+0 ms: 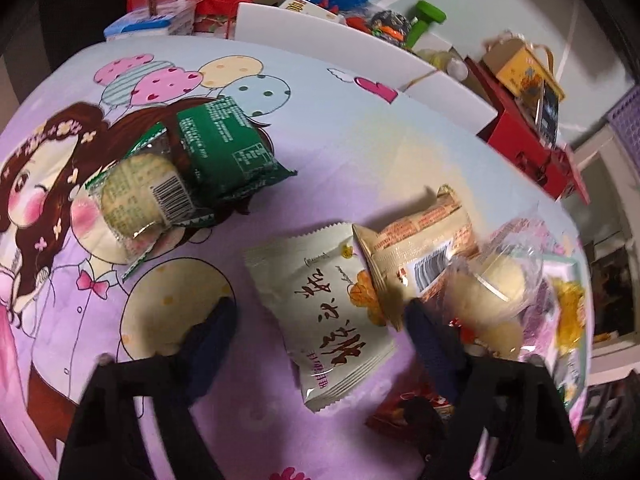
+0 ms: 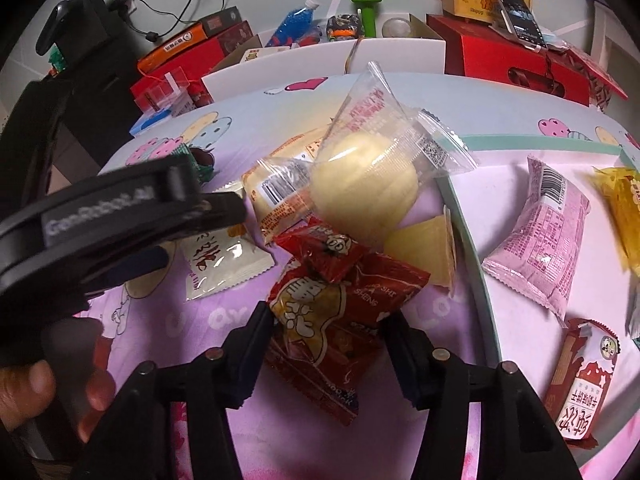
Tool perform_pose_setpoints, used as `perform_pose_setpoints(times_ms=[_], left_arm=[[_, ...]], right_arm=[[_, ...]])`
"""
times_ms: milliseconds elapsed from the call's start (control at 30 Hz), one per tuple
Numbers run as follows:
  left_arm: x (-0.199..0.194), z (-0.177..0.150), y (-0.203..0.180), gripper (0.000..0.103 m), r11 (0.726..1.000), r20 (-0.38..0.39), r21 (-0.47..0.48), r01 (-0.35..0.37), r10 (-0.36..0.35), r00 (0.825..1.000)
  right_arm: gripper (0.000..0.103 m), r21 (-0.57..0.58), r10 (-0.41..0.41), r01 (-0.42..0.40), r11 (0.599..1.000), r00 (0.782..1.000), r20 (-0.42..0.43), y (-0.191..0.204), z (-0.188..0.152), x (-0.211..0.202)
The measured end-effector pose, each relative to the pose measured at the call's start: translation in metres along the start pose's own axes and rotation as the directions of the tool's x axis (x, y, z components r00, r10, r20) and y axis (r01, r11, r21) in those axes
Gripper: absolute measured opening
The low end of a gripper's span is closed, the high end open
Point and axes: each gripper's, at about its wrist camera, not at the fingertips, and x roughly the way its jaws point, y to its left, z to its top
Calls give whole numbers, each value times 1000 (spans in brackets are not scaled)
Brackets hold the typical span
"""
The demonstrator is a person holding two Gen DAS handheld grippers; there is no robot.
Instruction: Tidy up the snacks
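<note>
My right gripper [image 2: 328, 316] is shut on a red snack packet [image 2: 340, 344], its fingers pressing both sides. On that packet lies a smaller red packet [image 2: 324, 256]. Behind them sit a clear-wrapped yellow bun [image 2: 360, 184] and a tan barcode packet [image 2: 276, 196]. My left gripper [image 1: 320, 306] stands open over a cream packet [image 1: 316, 312] that lies between its fingers, untouched. The left gripper [image 2: 120, 216] also shows at the left of the right wrist view, held by a hand [image 2: 24, 392]. Two green packets [image 1: 224, 148] and a clear-wrapped round cake [image 1: 136, 196] lie farther back.
A cartoon-print cloth [image 1: 320, 128] covers the surface. To the right, a teal-edged white area [image 2: 472, 240] holds a pink packet [image 2: 540, 240], a yellow packet [image 2: 624, 212] and a red-and-white packet [image 2: 580, 384]. White box walls [image 2: 320, 64], red boxes [image 2: 500, 64] and a green dumbbell [image 2: 368, 8] line the back.
</note>
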Motion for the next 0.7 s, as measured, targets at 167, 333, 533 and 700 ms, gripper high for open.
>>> perform_pose_setpoints(times_ms=[167, 333, 533, 700], left_arm=[[4, -2, -6, 58, 999, -13, 52, -13, 13, 1000], [-1, -3, -1, 55, 999, -19, 51, 4, -3, 1000], [-19, -6, 3, 55, 999, -1, 54, -8, 8, 1000], [-32, -7, 3, 55, 998, 20, 56, -17, 15, 1000]], right_arm=[[59, 0, 8, -8, 1000, 1000, -4, 1, 2, 0], [58, -11, 26, -26, 1000, 1000, 3, 5, 0, -6], [58, 24, 90, -90, 996, 996, 2, 1, -1, -18], [58, 69, 106, -103, 992, 994, -32, -6, -1, -20]])
